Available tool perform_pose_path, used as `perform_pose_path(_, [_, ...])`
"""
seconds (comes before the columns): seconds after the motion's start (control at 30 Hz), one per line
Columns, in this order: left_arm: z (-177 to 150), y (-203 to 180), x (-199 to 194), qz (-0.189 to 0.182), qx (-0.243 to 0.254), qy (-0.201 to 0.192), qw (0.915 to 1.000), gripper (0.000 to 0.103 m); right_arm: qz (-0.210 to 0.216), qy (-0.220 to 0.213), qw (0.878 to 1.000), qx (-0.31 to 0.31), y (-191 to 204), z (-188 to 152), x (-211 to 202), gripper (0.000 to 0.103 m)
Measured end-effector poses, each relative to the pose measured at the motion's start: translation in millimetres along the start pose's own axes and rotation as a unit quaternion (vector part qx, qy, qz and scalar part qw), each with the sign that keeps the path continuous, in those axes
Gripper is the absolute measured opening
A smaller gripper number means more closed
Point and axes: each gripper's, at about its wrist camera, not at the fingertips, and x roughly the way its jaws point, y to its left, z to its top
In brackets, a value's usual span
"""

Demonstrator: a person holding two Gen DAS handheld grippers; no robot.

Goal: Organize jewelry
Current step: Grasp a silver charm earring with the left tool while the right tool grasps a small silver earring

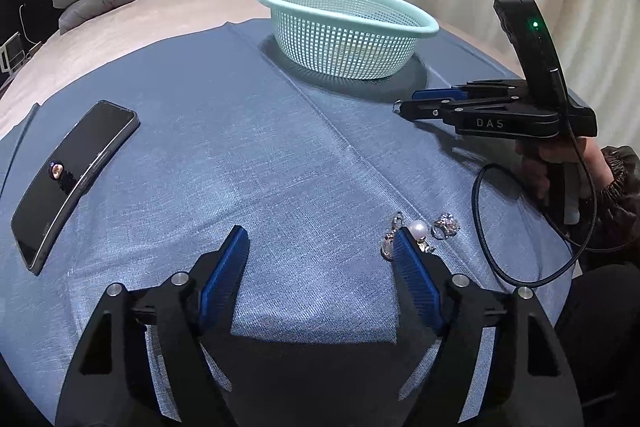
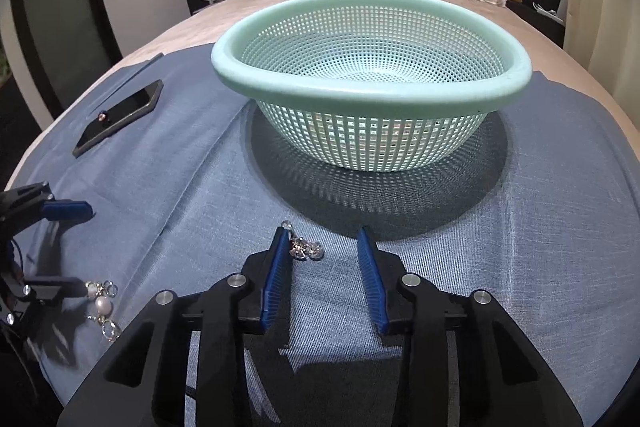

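Both claws hang spread over the blue cloth [image 2: 520,227], the left claw [image 1: 320,243] beside a pearl earring [image 1: 416,229], the right claw [image 2: 324,239] touching a sparkly ring [image 2: 306,249] before the basket [image 2: 372,95].

Both tools hover low with fingers spread apart, the left tool [image 1: 320,243] wider than the right tool [image 2: 324,239].

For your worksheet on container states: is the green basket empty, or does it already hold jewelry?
Empty. The right wrist view looks into the basket and shows only bare mesh; the pearl piece and crystal piece lie on the cloth.
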Motion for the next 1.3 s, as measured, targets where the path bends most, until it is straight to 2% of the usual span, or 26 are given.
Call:
perform_pose_path(0.13, [-0.5,-4.5,-1.9,0.008,0.007,0.0,0.9999,0.05,0.003,-0.004,1.0,-0.004,1.1,-0.3,-2.8,0.015])
perform_pose_path(0.27, [-2.8,-10.9,-4.2,0.014,0.024,0.002,0.9996,0.035,0.005,-0.008,1.0,-0.009,4.4,-3.3,-7.3,0.014])
perform_pose_path(0.33, [-2.7,-13.4,-6.3,0.008,0.027,0.005,0.9996,0.021,0.006,-0.011,1.0,-0.008,4.0,-5.3,-10.9,0.014])
perform_pose_path(0.5, [-4.5,-24.9,-9.3,-0.006,0.049,0.006,0.9988,0.021,0.006,-0.011,1.0,-0.007,3.3,-9.0,-15.3,0.014])
perform_pose_path(0.6, [-5.0,-30.0,-7.2,-0.002,0.062,0.011,0.998,0.021,0.006,-0.01,1.0,-0.006,3.5,-10.2,-15.6,0.014])
perform_pose_path(0.67, [-4.5,-29.1,-9.7,-0.005,0.057,0.007,0.9983,0.021,0.007,-0.01,1.0,-0.004,3.5,-10.8,-15.2,0.014])
perform_pose_path(0.7, [-4.4,-27.5,-11.8,-0.009,0.054,0.005,0.9985,0.024,0.007,-0.009,1.0,-0.004,3.7,-11.1,-14.9,0.014])
perform_pose_path(0.9, [-8.6,-31.7,-18.9,-0.02,0.072,-0.002,0.9972,0.059,0.006,-0.008,1.0,-0.005,6.7,-10.8,-13.2,0.014])
perform_pose_path(1.03, [-10.0,-35.4,-6.9,-0.022,0.08,0.01,0.9965,0.06,0.006,-0.008,1.0,-0.005,6.3,-11.1,-13.5,0.014])
perform_pose_path(1.07, [-9.6,-35.9,-4.0,-0.02,0.083,0.011,0.9963,0.056,0.007,-0.008,1.0,-0.004,6.1,-11.2,-13.3,0.014])
perform_pose_path(1.13, [-6.7,-31.2,-0.5,-0.008,0.075,0.019,0.997,0.032,0.008,-0.007,1.0,-0.002,5.6,-11.4,-12.8,0.014])
perform_pose_path(1.2, [-2.8,-21.9,-2.2,-0.022,0.05,0.024,0.9982,0.013,0.009,-0.007,1.0,-0.001,5.2,-11.2,-12.3,0.014])
perform_pose_path(1.3, [-4.6,-29.5,-4.8,-0.013,0.073,0.027,0.9969,0.013,0.01,-0.007,1.0,-0.001,4.9,-11.1,-12.5,0.014])
